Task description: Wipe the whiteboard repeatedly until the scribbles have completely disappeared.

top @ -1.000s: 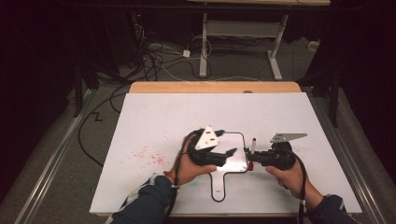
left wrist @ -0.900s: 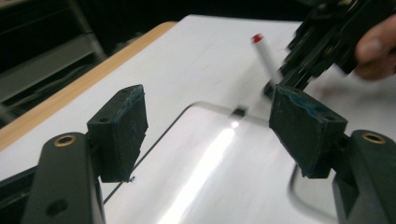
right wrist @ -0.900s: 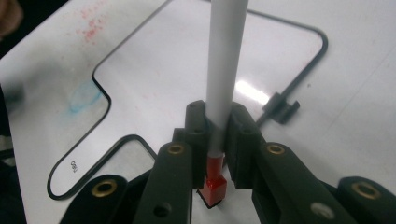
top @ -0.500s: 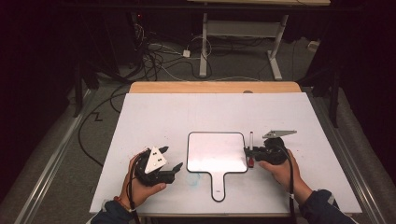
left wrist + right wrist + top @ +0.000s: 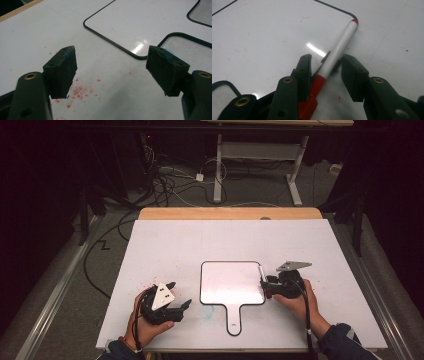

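Since a second ago my left gripper (image 5: 182, 306) has swung off the whiteboard (image 5: 231, 282) to the stained table (image 5: 165, 250) at its left, jaws wide and empty. On the right, my right gripper (image 5: 325, 66) has just been opening; the red-capped marker (image 5: 338, 51) lies between its parted jaws on the board's right edge, apparently released. I judge the marker set down and writing or wiping finished.
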`<state>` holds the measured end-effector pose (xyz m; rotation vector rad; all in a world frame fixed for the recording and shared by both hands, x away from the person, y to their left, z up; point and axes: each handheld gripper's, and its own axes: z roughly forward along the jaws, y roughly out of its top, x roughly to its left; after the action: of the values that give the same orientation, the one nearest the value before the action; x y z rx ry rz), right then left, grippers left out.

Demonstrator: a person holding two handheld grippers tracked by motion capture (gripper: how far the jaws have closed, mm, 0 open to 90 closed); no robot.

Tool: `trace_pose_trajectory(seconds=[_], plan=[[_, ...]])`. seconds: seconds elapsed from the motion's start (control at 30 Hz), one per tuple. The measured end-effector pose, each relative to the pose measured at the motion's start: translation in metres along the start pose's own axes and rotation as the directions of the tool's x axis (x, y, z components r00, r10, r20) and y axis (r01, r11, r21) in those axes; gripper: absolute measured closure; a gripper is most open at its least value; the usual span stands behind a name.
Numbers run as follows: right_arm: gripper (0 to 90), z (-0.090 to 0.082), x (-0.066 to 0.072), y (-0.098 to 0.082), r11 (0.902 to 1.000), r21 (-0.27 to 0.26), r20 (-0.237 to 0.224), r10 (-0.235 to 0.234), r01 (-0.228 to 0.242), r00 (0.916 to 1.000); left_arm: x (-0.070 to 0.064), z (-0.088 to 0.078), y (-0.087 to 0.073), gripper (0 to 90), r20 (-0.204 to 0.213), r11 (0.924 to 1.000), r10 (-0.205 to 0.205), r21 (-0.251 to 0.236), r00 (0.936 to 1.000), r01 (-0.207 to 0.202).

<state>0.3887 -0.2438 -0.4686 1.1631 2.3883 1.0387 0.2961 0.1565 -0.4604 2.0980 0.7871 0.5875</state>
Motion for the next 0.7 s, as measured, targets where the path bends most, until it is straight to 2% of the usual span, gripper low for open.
trace_pose_trajectory(seconds=[0.1,0.23,0.4,0.57,0.7], plan=[[60.8,-0.002,0.0,0.001,0.9999,-0.012,0.022,-0.012,0.012,0.9997,0.0,0.001,0.0,23.5,-0.001,0.9999,0.01,0.003,0.9999,-0.01],[65.0,-0.004,0.0,0.002,0.9983,-0.02,0.051,-0.053,0.055,0.9973,-0.001,0.003,0.0,23.4,0.003,0.9999,0.013,0.009,0.9999,-0.013],[61.7,0.0,-0.002,0.003,0.9986,-0.026,0.066,-0.045,0.046,0.9968,-0.002,0.005,0.0,23.5,0.013,0.9997,0.019,0.016,0.9997,-0.019],[62.3,0.01,0.001,0.011,0.995,-0.02,0.082,-0.096,0.098,0.992,-0.004,0.008,0.001,23.5,0.023,0.9994,0.025,0.022,0.9994,-0.025],[60.7,0.011,-0.004,0.013,0.9956,-0.038,0.099,-0.081,0.085,0.9918,-0.004,0.008,0.001,23.4,0.027,0.9995,0.024,0.021,0.9994,-0.024]])
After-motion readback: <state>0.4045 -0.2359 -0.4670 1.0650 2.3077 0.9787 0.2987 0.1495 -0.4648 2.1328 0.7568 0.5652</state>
